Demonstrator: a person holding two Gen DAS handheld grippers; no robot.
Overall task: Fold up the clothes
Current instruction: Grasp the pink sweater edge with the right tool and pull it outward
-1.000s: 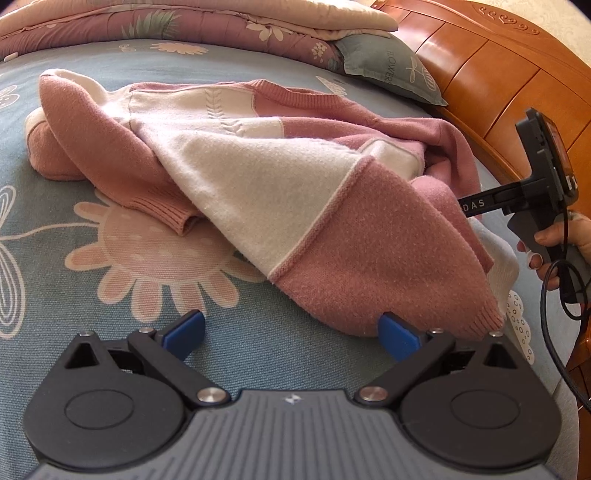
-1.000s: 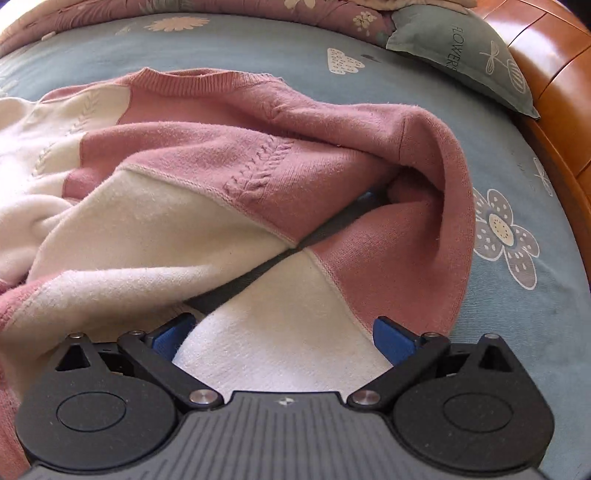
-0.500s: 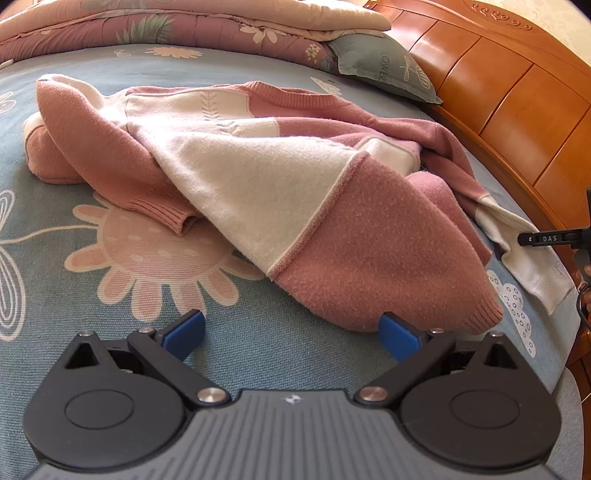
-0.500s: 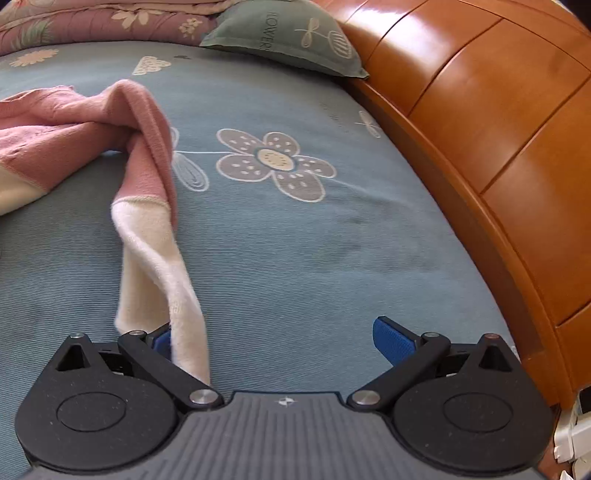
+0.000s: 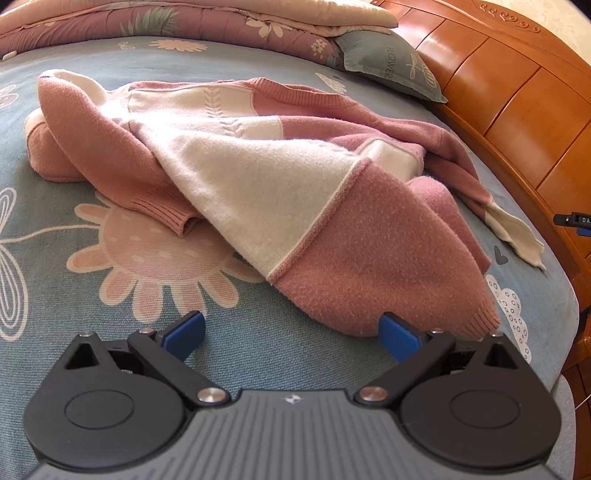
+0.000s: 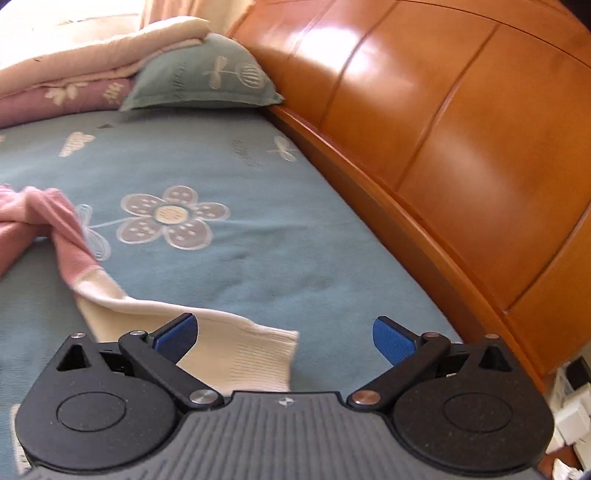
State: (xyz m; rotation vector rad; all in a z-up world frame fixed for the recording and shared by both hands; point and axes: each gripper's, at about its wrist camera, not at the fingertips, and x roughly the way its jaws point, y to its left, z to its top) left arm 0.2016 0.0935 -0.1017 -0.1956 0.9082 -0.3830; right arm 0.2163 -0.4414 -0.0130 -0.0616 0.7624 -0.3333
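A pink and cream knitted sweater (image 5: 266,192) lies crumpled on the blue flowered bedspread (image 5: 110,258). My left gripper (image 5: 291,332) is open just short of its pink ribbed hem, holding nothing. One sleeve stretches right toward the bed's edge, ending in a cream cuff (image 5: 517,236). In the right wrist view that cream cuff (image 6: 243,350) lies between the open fingers of my right gripper (image 6: 284,338), close to the left pad; the jaws stand wide apart. The sleeve's pink part (image 6: 55,229) trails off to the left.
A curved orange wooden headboard (image 6: 443,147) runs along the bed's right side. A green pillow (image 6: 207,77) and folded quilts (image 5: 184,18) sit at the far end. The bed's edge drops off at the lower right (image 5: 554,332). White small items (image 6: 572,406) lie beyond it.
My right gripper has swung away from the sweater body toward the headboard and now sits at the sleeve's cream cuff, which has been drawn out to the right. The left gripper barely moved.
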